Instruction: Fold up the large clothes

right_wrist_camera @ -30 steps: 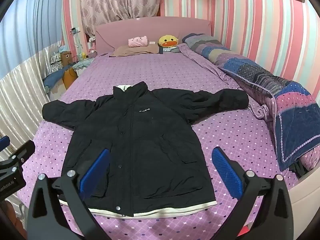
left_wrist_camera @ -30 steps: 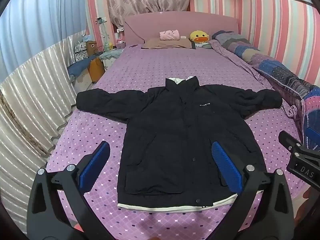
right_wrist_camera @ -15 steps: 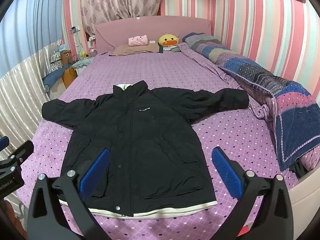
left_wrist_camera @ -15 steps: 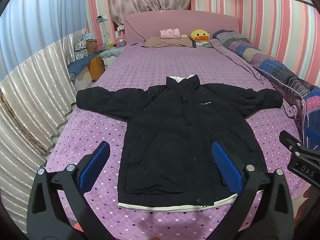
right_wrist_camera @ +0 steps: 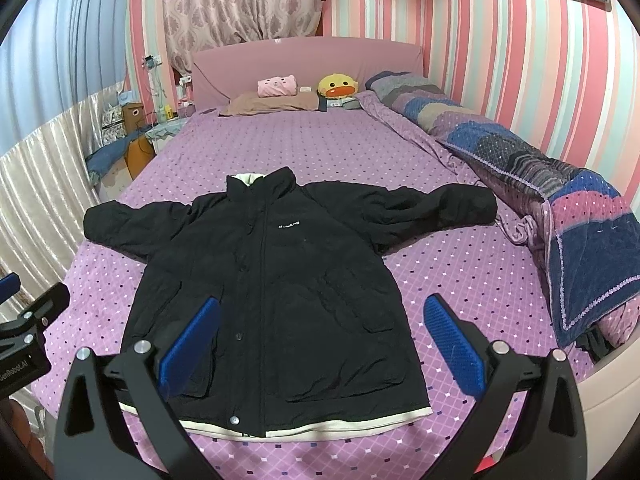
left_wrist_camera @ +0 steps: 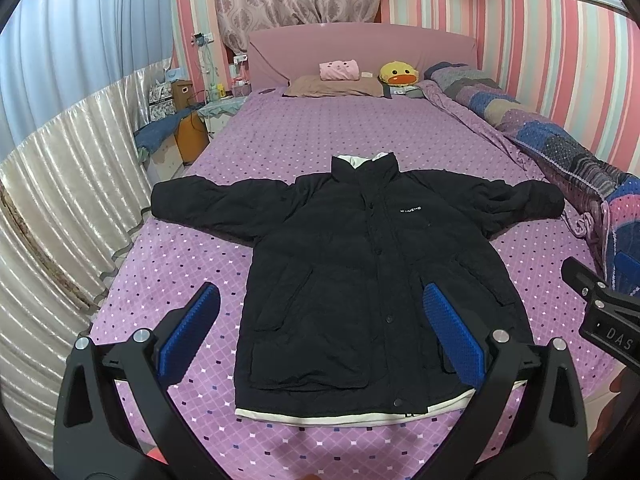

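Observation:
A large black jacket (left_wrist_camera: pixel 360 272) with a cream hem and cream collar lining lies flat, front up and buttoned, on the purple dotted bed cover (left_wrist_camera: pixel 328 128); both sleeves spread out sideways. In the right wrist view the same jacket (right_wrist_camera: pixel 272 280) fills the middle. My left gripper (left_wrist_camera: pixel 320 334) hangs open above the hem end, nothing between its blue pads. My right gripper (right_wrist_camera: pixel 320 336) is open too, over the jacket's lower right part. The right gripper's body (left_wrist_camera: pixel 600 312) shows at the left view's right edge; the left gripper's body (right_wrist_camera: pixel 24 336) shows at the right view's left edge.
A rolled patchwork quilt (right_wrist_camera: pixel 540 184) runs along the bed's right side. Pillows (left_wrist_camera: pixel 336 84), a pink cushion and a yellow duck toy (left_wrist_camera: pixel 398 74) lie by the pink headboard. Left of the bed stand a shiny curtain (left_wrist_camera: pixel 60 200) and a cluttered bedside stand (left_wrist_camera: pixel 188 120).
Both cameras have shifted very slightly; the jacket sits a touch lower in the left view. Neither gripper has touched the jacket or changed its opening.

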Action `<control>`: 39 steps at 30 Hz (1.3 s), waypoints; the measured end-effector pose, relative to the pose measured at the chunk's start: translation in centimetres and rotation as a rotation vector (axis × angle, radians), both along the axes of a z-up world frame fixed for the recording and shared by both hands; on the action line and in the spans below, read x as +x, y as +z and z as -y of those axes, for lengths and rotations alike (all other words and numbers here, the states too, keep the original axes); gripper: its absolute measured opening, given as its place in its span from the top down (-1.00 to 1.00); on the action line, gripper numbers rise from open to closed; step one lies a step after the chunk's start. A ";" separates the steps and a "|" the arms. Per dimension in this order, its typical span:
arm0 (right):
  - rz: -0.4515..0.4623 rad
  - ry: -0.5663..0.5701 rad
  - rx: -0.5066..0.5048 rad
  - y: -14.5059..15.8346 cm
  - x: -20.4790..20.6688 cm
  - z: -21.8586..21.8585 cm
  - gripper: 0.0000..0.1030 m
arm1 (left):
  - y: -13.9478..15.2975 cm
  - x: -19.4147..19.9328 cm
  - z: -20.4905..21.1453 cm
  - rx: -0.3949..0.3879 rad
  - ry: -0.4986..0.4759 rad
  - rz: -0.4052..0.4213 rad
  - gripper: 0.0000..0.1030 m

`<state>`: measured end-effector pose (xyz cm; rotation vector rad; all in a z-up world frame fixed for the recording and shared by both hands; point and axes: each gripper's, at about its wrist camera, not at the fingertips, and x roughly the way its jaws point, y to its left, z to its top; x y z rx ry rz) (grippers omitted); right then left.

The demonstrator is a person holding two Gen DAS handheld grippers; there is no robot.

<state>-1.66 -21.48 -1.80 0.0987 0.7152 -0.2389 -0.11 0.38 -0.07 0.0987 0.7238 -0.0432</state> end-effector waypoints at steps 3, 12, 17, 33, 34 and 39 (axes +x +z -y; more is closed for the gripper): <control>-0.003 0.009 -0.005 1.2 0.1 0.0 -0.97 | 0.0 -0.1 0.1 -0.006 0.000 -0.001 -0.94; 0.000 0.018 -0.022 1.6 0.3 -0.2 -0.97 | 0.1 -0.3 -1.0 -0.012 0.018 0.001 -0.94; 0.005 0.027 -0.017 1.5 0.5 -0.4 -0.97 | 0.2 -0.3 -1.4 -0.009 0.026 0.000 -0.94; 0.010 0.021 -0.013 1.6 1.0 0.4 -0.97 | 0.3 0.2 -1.7 -0.008 0.032 -0.002 -0.94; 0.009 0.020 -0.010 1.6 1.0 0.4 -0.97 | 0.2 0.3 -1.7 -0.008 0.031 -0.003 -0.94; 0.012 0.015 -0.004 1.4 0.8 0.3 -0.97 | 0.0 0.5 -1.8 -0.009 0.032 -0.009 -0.94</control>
